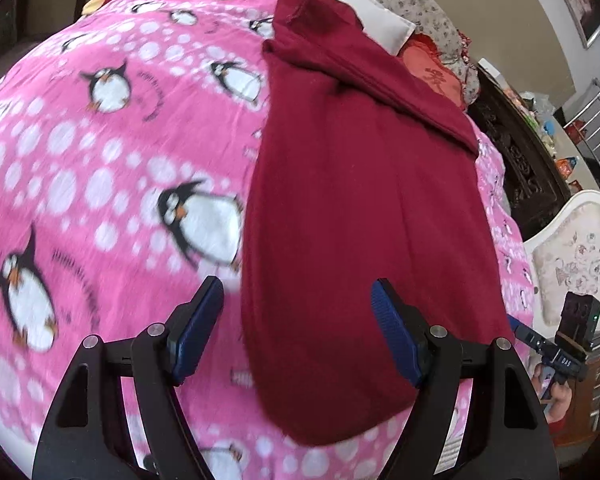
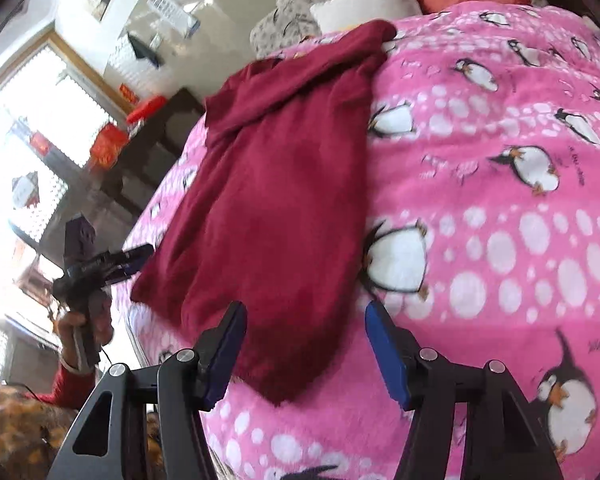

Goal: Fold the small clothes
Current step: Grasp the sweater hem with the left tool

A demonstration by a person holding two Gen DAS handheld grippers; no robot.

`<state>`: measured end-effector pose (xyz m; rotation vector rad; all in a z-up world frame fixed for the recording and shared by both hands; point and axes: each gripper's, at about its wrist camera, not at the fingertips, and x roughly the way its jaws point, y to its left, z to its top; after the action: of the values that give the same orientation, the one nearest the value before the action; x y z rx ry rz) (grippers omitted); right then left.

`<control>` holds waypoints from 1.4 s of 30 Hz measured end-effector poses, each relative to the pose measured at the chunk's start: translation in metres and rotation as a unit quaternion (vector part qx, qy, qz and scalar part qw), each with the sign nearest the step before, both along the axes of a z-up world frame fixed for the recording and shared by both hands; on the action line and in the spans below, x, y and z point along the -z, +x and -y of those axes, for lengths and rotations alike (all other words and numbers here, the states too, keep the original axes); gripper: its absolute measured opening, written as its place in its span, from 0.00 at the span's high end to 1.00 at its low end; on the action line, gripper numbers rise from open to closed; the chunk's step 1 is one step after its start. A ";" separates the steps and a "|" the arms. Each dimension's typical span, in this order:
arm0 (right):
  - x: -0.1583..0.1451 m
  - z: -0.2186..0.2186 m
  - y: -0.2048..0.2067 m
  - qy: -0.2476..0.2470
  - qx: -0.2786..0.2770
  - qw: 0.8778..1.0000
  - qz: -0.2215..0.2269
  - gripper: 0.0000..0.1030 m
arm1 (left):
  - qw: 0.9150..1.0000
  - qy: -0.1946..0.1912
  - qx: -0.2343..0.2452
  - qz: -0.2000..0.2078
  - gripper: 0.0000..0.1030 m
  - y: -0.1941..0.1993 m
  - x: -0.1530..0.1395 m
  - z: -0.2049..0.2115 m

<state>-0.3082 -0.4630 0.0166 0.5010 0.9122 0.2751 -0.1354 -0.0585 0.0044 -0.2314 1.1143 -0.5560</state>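
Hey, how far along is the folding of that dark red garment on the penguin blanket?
Partly done. The dark red garment lies on the pink penguin blanket as a long narrow strip, a sleeve folded across its far end. Nothing is in hand: the left gripper and right gripper both stand open over its near hem, pads not pressing cloth. Left, probably: fold the strip end to end into a compact bundle.

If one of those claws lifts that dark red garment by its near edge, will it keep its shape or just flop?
Probably flop: the dark red garment lies limp on the pink penguin blanket, with soft folds near its far end. It looks thin, so likely light. The fuzzy blanket may drag at it, so pushing would likely bunch it rather than slide it.
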 end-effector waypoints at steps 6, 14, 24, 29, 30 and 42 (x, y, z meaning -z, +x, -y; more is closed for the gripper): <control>0.014 -0.022 0.014 0.018 -0.016 1.000 0.013 0.75 | 0.999 0.037 0.003 0.029 0.24 -0.014 0.004 0.011; -0.005 -0.039 0.005 -0.136 0.002 0.991 0.019 0.91 | 0.998 0.051 0.021 0.042 0.24 -0.029 0.008 0.009; 0.006 -0.016 0.002 0.020 -0.010 0.999 0.025 0.56 | 0.993 0.095 0.031 0.059 0.19 -0.040 0.009 0.024; 0.012 -0.019 0.008 0.038 -0.030 0.998 0.028 0.56 | 0.994 0.091 0.031 0.045 0.04 -0.035 0.010 0.033; 0.014 -0.019 0.009 0.048 -0.035 0.998 0.030 0.56 | 0.994 0.092 0.031 0.043 0.03 -0.035 0.010 0.034; 0.004 -0.015 0.019 0.166 -0.103 0.978 0.073 0.91 | 0.998 0.028 0.053 0.000 0.88 -0.021 0.005 0.020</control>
<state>-0.2896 -0.4478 0.0127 0.6850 0.7778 0.6528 -0.1564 -0.0783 -0.0007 -0.1247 1.1453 -0.6190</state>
